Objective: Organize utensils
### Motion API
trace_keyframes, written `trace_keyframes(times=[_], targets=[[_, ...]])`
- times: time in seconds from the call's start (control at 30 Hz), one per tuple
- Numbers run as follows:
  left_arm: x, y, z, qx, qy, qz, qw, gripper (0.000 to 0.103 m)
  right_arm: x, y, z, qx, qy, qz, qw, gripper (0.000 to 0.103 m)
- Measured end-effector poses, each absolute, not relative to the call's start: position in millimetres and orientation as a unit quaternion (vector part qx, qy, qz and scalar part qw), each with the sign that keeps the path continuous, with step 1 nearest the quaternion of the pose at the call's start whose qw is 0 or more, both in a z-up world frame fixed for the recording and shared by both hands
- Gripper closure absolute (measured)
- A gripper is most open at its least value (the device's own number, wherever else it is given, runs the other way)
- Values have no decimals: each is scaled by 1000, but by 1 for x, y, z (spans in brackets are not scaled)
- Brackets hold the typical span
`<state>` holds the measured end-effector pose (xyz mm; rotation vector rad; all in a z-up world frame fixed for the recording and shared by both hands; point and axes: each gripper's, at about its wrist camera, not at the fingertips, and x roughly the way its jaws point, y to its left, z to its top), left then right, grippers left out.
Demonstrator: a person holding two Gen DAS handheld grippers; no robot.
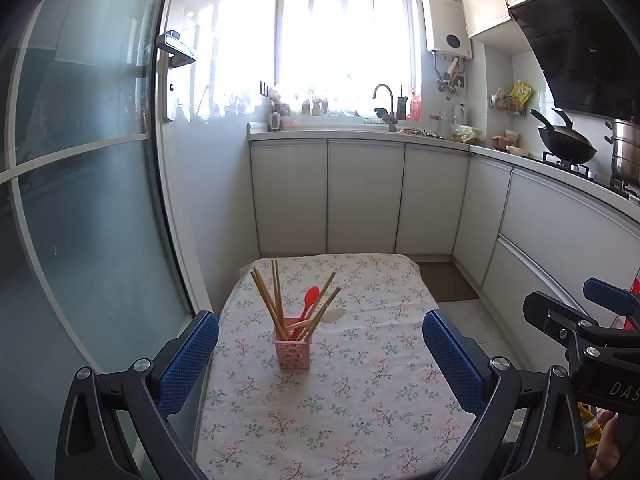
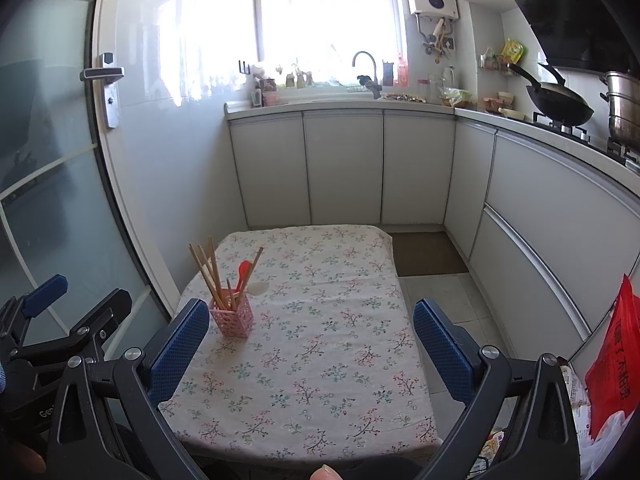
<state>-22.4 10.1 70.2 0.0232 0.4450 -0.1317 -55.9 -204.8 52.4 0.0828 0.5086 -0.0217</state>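
Observation:
A pink perforated holder [image 1: 293,354] [image 2: 233,319] stands upright on the floral tablecloth [image 1: 360,400] [image 2: 328,344], left of the table's middle. In it stand several wooden chopsticks [image 1: 268,300] [image 2: 206,276], a red spoon [image 1: 309,300] [image 2: 242,272] and a white spoon [image 1: 332,315] [image 2: 256,289]. My left gripper [image 1: 320,356] is open, held back from the holder, which shows between its blue fingers. My right gripper [image 2: 311,344] is open and holds nothing; the holder lies just past its left finger. Each gripper shows at the edge of the other's view.
A glass door [image 1: 88,200] with a lever handle [image 2: 102,74] borders the table's left. White cabinets [image 1: 360,200] and a counter with a sink tap [image 1: 384,98], a wok [image 1: 566,142] and a steel pot [image 1: 624,152] run behind and right. A red bag [image 2: 612,364] hangs at the right.

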Motion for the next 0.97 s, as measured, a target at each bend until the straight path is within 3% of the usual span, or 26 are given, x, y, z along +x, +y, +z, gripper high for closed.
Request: trace_keyframes(times=[0.97], targets=[[-20,9,69,9,226,-65,972,0,-51,-203,51,41,252,-7,967,0]])
